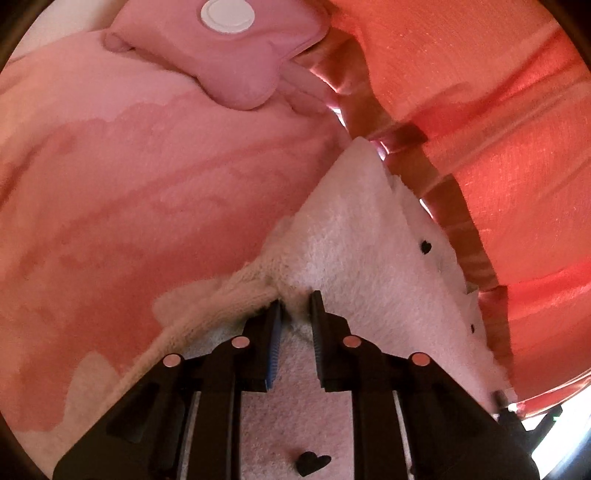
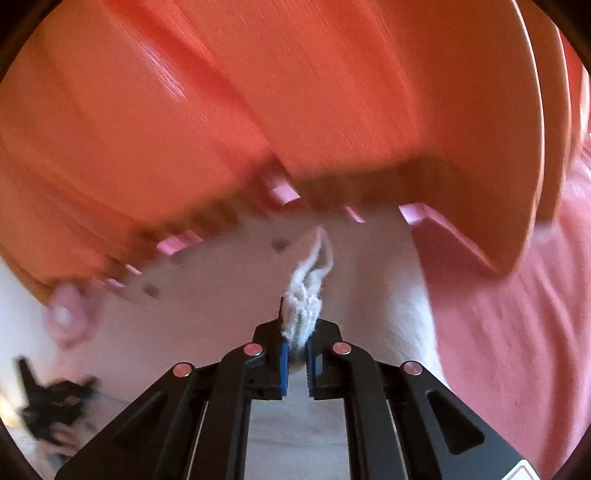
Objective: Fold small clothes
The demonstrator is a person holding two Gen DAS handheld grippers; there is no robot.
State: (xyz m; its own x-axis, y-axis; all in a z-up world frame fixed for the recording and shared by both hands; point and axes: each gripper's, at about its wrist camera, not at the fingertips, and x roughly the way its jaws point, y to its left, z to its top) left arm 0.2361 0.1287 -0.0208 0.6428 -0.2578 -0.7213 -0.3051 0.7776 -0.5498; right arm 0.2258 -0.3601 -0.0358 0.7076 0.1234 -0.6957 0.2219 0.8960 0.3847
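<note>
A small white fleece garment with black hearts (image 1: 354, 236) lies on a pink surface. My left gripper (image 1: 295, 306) is shut on a bunched edge of it near its ribbed hem (image 1: 221, 299). In the right wrist view the same white garment (image 2: 229, 280) spreads out below, blurred. My right gripper (image 2: 298, 332) is shut on a bunched white fold (image 2: 306, 291) that sticks up between the fingers.
A pink fleece cover (image 1: 147, 177) lies under the garment. A pink plush piece with a white disc (image 1: 228, 16) lies at the top. An orange plastic basket (image 1: 517, 147) stands close on the right and fills the upper right wrist view (image 2: 258, 110). The left gripper shows blurred there (image 2: 55, 402).
</note>
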